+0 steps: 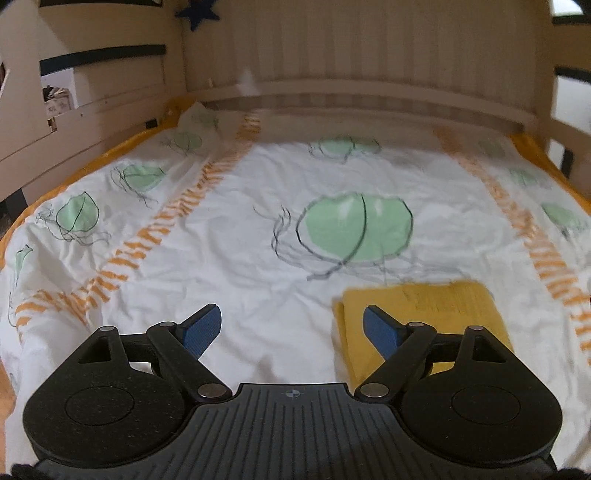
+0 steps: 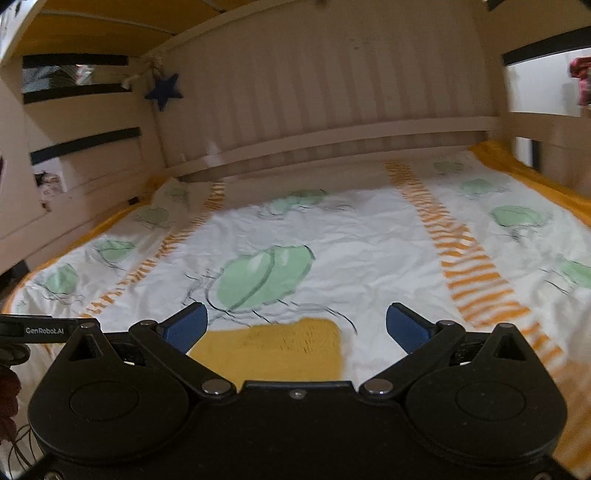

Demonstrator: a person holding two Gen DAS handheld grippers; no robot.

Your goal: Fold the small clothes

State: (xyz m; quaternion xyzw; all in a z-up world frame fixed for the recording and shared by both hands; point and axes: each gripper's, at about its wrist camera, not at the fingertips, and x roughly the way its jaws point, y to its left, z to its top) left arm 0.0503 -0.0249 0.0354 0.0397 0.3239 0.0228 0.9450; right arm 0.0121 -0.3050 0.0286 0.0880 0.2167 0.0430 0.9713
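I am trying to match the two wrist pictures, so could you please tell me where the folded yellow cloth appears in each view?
Left wrist: the folded yellow cloth lies low and right, partly behind the right finger of the left hand-held gripper.
Right wrist: it lies low at centre-left, just ahead of the open right hand-held gripper.
Shared landmark: the dark blue star hanging at the bed's far left corner.

Bunk-style bed frame [image 2: 332, 92], cream slatted wood, closes the far end | white duvet cover [image 1: 240, 229] with green leaf prints and orange striped bands spreads across the mattress | yellow sheet edge [image 2: 535, 166] along the right | dark blue star [image 2: 164, 90] hangs far left | dim indoor light
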